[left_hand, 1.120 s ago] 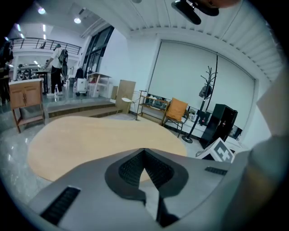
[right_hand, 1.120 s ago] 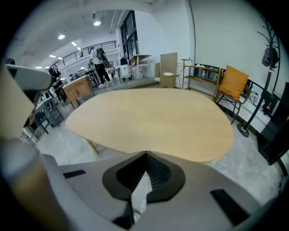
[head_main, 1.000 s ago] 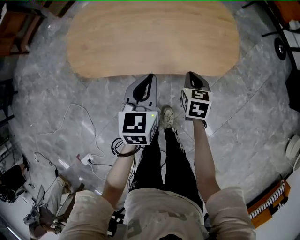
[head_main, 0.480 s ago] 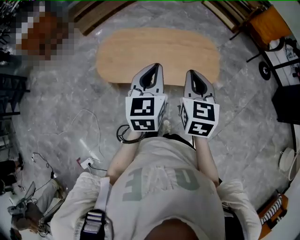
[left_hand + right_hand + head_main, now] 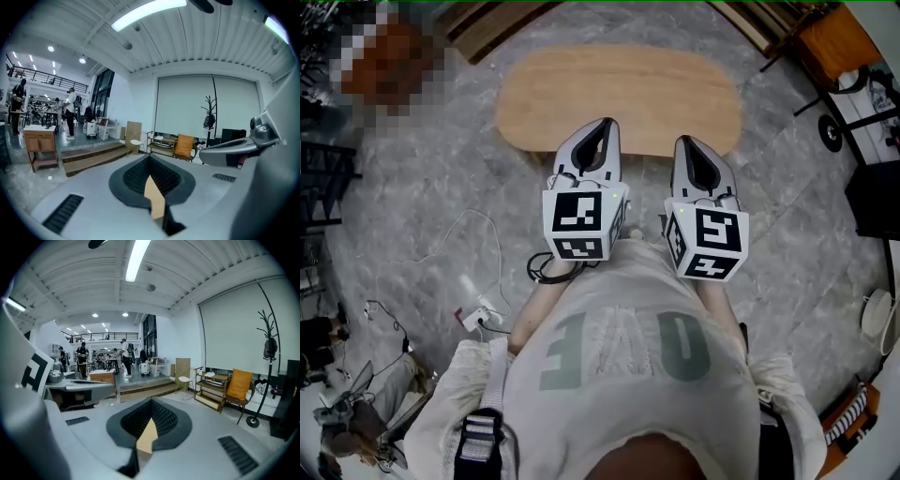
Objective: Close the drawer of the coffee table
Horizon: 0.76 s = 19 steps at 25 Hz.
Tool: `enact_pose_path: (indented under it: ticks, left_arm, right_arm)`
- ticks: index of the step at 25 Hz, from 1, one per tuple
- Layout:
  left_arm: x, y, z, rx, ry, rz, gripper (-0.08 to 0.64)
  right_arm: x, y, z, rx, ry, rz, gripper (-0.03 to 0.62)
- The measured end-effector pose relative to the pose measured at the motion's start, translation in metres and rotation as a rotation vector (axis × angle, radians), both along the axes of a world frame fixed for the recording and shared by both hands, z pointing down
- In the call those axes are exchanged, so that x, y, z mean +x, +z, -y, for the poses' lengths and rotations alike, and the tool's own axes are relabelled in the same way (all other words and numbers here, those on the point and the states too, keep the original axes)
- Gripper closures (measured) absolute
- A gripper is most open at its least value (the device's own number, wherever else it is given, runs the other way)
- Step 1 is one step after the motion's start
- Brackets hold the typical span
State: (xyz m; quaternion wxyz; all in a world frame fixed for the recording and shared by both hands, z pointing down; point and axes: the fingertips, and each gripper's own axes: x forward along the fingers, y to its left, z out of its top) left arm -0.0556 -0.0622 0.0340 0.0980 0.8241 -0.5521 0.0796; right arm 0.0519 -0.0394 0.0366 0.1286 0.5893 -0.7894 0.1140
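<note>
Both grippers raised and empty; the drawer looks shut.
A cable (image 5: 450, 230) and plug strip (image 5: 480, 320) lie on the floor at the left, well apart from the coffee table (image 5: 619, 94). The left gripper (image 5: 605, 125) has its jaws pressed together on nothing and points level over the table's near edge. No drawer front shows past that edge, so I judge it pushed in, though the top hides it. The right gripper (image 5: 686, 142) is likewise closed and empty. Any further push would mean stooping low first. Nothing blocks the way; the orange chair (image 5: 834, 42) stands far right.
</note>
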Motion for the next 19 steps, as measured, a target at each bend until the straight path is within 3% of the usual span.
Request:
enact_pose_path:
  ticks: [19]
  left_arm:
    - [-0.012, 0.004, -0.001, -0.011, -0.015, -0.004, 0.551]
  right_arm:
    - [-0.005, 0.002, -0.004, 0.003, 0.005, -0.011, 0.585]
